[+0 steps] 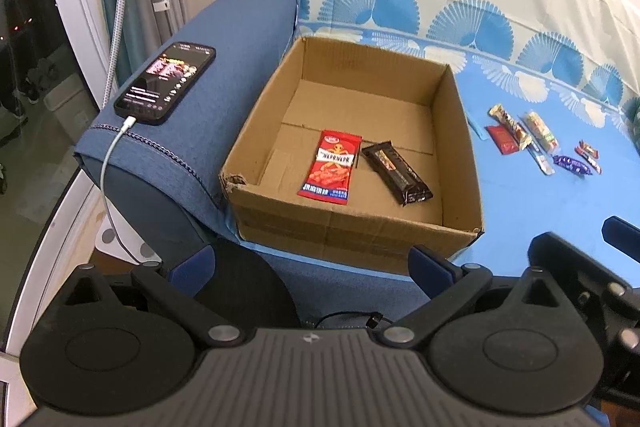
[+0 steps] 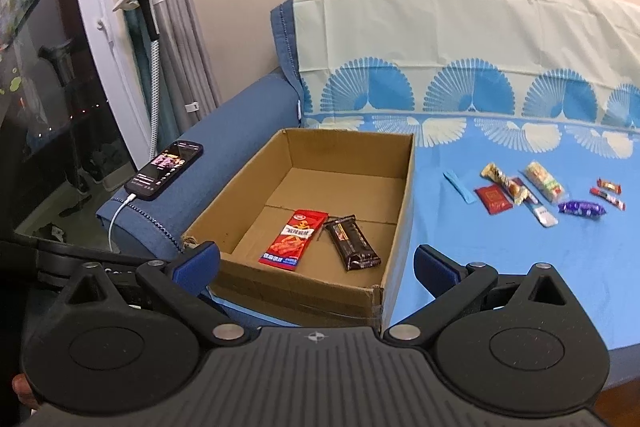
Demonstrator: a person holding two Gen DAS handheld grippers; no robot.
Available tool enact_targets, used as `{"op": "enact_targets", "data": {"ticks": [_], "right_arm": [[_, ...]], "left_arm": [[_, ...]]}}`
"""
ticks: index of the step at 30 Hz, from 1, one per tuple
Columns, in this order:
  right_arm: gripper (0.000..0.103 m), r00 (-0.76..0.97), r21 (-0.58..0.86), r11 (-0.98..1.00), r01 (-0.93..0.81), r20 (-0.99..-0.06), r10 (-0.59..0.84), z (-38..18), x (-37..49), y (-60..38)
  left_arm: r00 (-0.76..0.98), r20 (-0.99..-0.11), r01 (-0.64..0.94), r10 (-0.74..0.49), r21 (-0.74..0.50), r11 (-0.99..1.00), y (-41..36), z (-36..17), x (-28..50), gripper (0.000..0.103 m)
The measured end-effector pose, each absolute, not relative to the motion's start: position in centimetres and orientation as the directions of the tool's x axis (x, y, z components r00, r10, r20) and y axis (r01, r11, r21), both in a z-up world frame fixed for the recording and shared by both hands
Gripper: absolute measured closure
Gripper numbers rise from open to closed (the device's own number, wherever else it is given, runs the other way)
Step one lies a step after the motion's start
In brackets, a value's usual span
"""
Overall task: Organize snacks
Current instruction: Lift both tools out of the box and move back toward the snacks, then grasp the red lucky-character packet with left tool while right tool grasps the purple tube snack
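Both grippers, left gripper and right gripper, hover empty with jaws spread. Two snack packets lie in the cardboard box; remaining snacks wait on the blue sheet beside it, probably for collecting.

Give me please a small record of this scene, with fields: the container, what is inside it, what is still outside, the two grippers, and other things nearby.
container: open cardboard box, on the blue sofa cover, beside the armrest
inside box: red snack packet; dark chocolate bar, side by side on the bottom
outside box: loose group of small snacks on the cover, right of the box
left gripper: open, empty, pulled back from the box
right gripper: open, empty
nearby: phone on the armrest, screen lit, cable plugged in
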State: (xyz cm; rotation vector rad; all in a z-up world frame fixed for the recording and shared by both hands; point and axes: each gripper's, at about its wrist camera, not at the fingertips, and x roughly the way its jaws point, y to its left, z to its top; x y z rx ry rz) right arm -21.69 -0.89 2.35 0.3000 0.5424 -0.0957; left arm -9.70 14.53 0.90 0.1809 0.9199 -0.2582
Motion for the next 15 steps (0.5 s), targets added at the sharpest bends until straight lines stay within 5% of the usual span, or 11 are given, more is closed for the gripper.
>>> {"op": "enact_targets", "data": {"ticks": [8, 15], "right_arm": [[0.001, 0.85, 0.296, 0.913, 0.282, -0.518, -0.094, 0.6, -21.7, -6.4], [0.001, 0.801, 0.277, 0.846, 0.456, -0.541, -0.255, -2.0, -22.2, -15.9]], "left_arm": [[0.545, -0.827, 0.313, -0.139, 0.047, 0.949, 10.5, 1.1, -7.2, 0.0], [0.455, -0.86, 0.429, -0.232, -0.017, 0.903, -0.3, 1.1, -3.5, 0.0]]}}
